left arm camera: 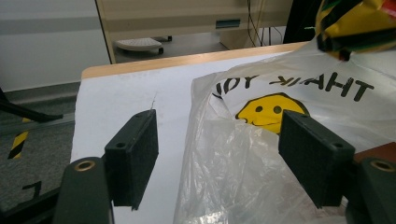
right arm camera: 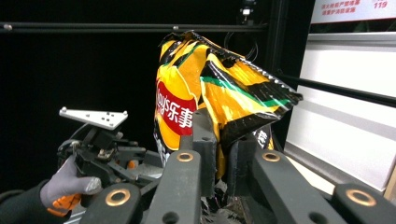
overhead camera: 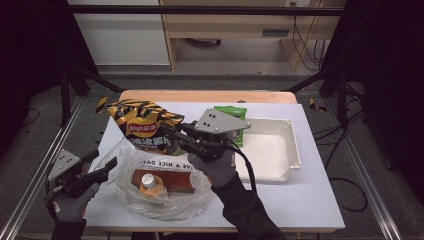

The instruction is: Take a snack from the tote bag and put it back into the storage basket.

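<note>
A white-covered table [overhead camera: 280, 200] with a wooden far edge stands inside a dark frame, with grey floor around it. On the table lies a clear plastic bag [overhead camera: 160, 192] (printed with a yellow smiley face), holding a bottle [overhead camera: 150, 185] with a white cap and a brown box [overhead camera: 167, 181]. The right gripper [right arm camera: 223, 163] is clamped on the lower edge of a yellow-and-black chip bag [overhead camera: 142, 127], holding it upright in the air above the plastic bag. The left gripper [left arm camera: 217, 158] sits at the table's near left, its jaws spread wide, with loose film of the plastic bag between the pads, not pressed by them. A white tray [overhead camera: 292, 150] rests right of centre, with a green packet [overhead camera: 232, 114] at its far left corner.
</note>
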A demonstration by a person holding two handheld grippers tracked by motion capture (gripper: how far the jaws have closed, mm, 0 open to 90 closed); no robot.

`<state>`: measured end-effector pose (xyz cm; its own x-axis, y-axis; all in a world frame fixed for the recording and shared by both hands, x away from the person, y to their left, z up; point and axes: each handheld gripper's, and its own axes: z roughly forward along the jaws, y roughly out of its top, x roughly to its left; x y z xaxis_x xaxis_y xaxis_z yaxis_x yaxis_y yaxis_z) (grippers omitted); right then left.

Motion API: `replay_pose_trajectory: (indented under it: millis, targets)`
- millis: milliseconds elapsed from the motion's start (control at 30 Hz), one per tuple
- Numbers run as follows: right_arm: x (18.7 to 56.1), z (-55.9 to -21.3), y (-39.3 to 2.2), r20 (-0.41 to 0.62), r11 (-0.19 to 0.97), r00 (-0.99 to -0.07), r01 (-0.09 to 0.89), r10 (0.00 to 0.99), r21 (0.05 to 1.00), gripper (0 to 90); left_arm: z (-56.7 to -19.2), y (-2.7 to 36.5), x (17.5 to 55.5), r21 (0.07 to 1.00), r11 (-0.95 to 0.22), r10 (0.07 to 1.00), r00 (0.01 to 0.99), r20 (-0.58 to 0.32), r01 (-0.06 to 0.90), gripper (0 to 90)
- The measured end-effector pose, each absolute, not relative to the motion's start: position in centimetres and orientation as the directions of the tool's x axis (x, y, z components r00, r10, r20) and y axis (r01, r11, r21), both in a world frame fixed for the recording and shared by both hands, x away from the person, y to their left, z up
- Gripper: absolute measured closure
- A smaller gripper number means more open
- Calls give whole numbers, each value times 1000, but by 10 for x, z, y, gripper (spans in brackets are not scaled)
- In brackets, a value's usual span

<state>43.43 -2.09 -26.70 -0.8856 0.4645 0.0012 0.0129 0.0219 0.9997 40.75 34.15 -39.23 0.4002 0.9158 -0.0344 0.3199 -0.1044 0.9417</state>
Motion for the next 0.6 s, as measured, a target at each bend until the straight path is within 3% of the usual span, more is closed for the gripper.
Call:
replay_pose_trajectory:
  millis: [600]
  targets:
    - [443, -247, -84, 9, -9, -814, 5, 580, 1000, 848, -391, 340, 406, 942, -103, 920, 391, -31, 319, 227]
